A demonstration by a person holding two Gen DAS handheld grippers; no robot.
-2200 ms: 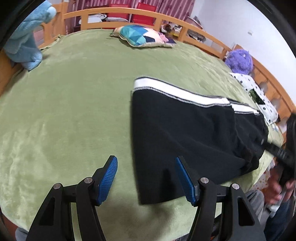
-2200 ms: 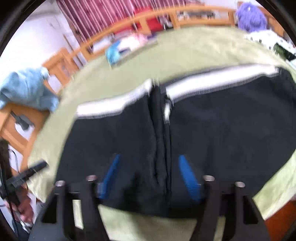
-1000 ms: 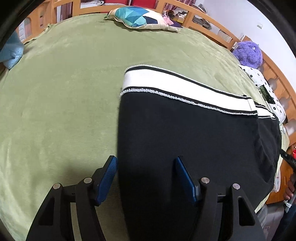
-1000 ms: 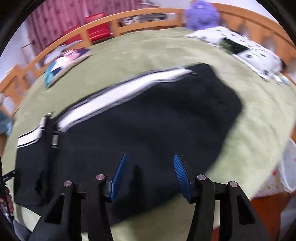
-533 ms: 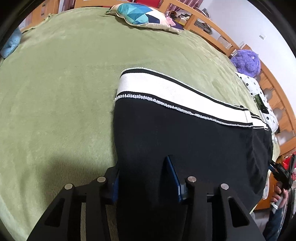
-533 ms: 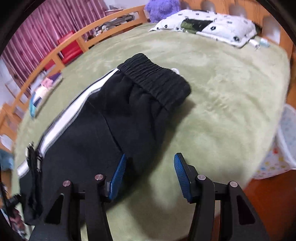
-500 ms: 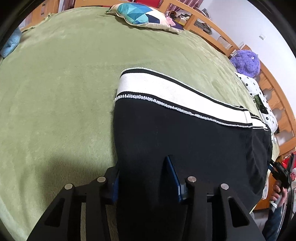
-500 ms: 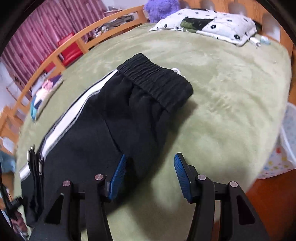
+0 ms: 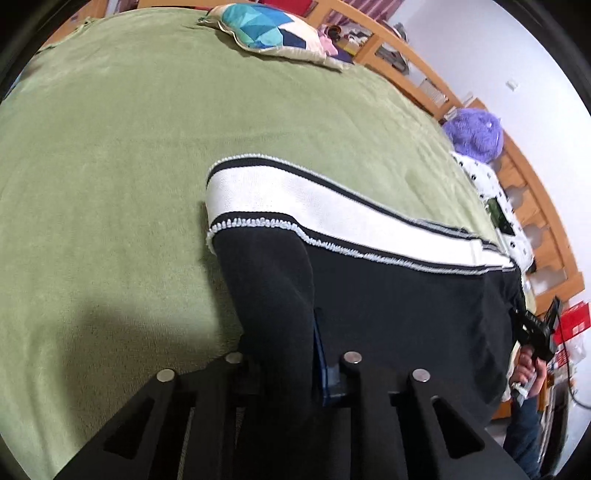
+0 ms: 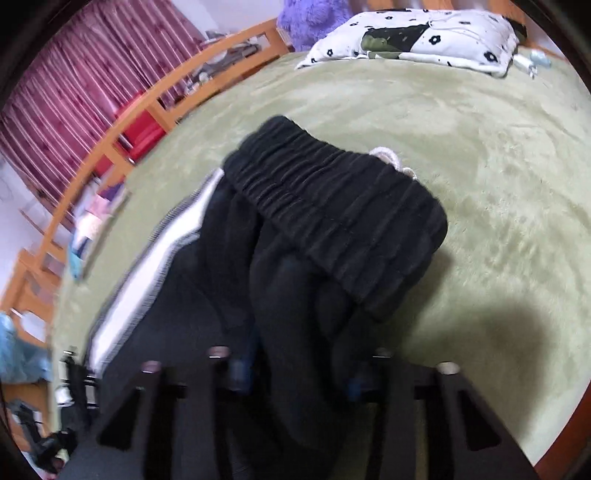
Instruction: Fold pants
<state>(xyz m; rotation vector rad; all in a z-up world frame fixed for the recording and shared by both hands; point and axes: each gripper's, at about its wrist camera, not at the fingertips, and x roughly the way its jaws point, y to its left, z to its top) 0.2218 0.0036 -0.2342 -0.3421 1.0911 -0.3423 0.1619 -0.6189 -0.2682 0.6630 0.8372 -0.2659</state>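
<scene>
Black pants (image 9: pixel 388 295) with a white side stripe (image 9: pixel 332 206) lie flat on a green blanket (image 9: pixel 110 147). My left gripper (image 9: pixel 284 354) is at the hem end near the bed's front edge. Its jaws are closing, and a raised ridge of black cloth is pinched between the blue pads (image 9: pixel 319 354). In the right wrist view the pants (image 10: pixel 207 288) end in a ribbed elastic waistband (image 10: pixel 340 214) with a white drawstring (image 10: pixel 391 158). My right gripper (image 10: pixel 299 373) sits just below the waistband. Its jaws are closing too, with bunched cloth squeezed between them.
A patterned cushion (image 9: pixel 266 33) lies at the far side of the bed. A purple plush toy (image 9: pixel 474 134) and a dotted pillow (image 10: pixel 413 37) are at the head end. A wooden rail (image 10: pixel 122 125) rings the bed. A person's hand (image 9: pixel 532 365) shows at the right edge.
Both grippers' fingers have come together and gathered black cloth between them. The right gripper has moved along the pants to the waistband end and sunk lower.
</scene>
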